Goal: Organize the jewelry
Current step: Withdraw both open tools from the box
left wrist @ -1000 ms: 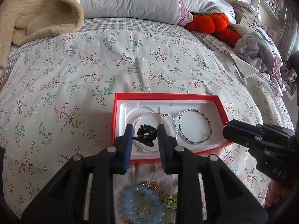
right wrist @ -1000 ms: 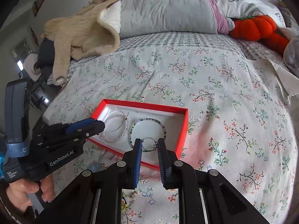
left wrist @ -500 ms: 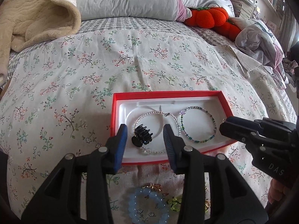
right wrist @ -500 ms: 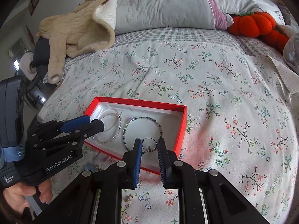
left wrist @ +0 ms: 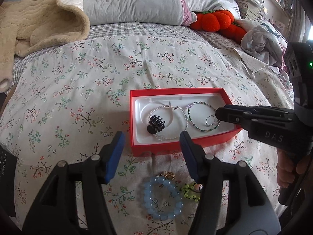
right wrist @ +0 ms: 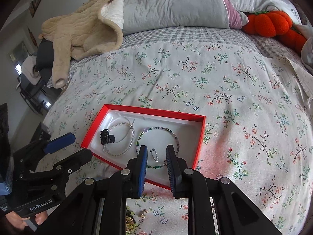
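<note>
Black hair clip [left wrist: 155, 125] dropped in red box [left wrist: 182, 148]; left tool [left wrist: 151, 144] opening, empty; right tool [right wrist: 156, 157] opening over ring [right wrist: 154, 154].

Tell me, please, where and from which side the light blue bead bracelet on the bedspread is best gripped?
Probably grip the light blue bead bracelet across one stretch of its bead ring, from above, one finger inside the loop and one outside. It lies flat on the soft bedspread, so a side approach has no edge to catch. The far arc sits nearest the opening left gripper.
</note>
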`<state>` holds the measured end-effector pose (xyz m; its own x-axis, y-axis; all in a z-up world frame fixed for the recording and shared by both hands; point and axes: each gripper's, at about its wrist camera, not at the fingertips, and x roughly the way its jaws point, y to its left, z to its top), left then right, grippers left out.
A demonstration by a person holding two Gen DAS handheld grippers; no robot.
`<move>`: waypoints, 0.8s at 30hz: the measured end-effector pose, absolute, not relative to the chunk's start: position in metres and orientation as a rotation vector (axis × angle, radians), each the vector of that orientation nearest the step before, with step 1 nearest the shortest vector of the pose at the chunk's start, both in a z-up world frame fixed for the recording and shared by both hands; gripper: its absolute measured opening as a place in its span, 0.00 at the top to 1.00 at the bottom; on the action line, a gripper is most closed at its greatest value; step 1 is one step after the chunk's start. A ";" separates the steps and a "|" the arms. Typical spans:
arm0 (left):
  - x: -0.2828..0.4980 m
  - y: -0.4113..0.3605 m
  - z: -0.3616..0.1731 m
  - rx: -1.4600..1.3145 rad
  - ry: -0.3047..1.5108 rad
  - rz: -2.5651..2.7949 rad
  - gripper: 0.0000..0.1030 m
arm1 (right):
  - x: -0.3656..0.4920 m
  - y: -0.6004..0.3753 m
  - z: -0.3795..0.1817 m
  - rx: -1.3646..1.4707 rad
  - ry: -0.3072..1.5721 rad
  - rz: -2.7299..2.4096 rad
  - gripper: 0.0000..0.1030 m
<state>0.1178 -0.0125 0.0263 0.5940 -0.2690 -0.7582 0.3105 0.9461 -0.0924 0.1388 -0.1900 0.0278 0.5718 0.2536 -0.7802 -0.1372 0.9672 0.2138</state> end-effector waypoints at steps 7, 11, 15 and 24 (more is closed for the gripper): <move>0.106 -0.004 0.031 0.048 0.872 -0.322 0.36 | 0.118 -0.195 0.052 0.111 0.881 0.238 0.42; 0.098 -0.002 0.032 0.053 0.868 -0.315 0.34 | 0.102 -0.196 0.054 0.074 0.893 0.233 0.42; 0.090 0.002 0.031 0.047 0.864 -0.298 0.27 | 0.090 -0.200 0.050 0.051 0.921 0.210 0.34; 0.072 0.007 0.018 0.044 0.872 -0.222 0.19 | 0.069 -0.206 0.033 0.001 0.980 0.176 0.28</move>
<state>0.0717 0.0068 0.0176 0.6214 -0.1756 -0.7635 0.2113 0.9760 -0.0524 0.0695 -0.2059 0.0331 0.5443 0.1488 -0.8256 -0.1478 0.9858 0.0802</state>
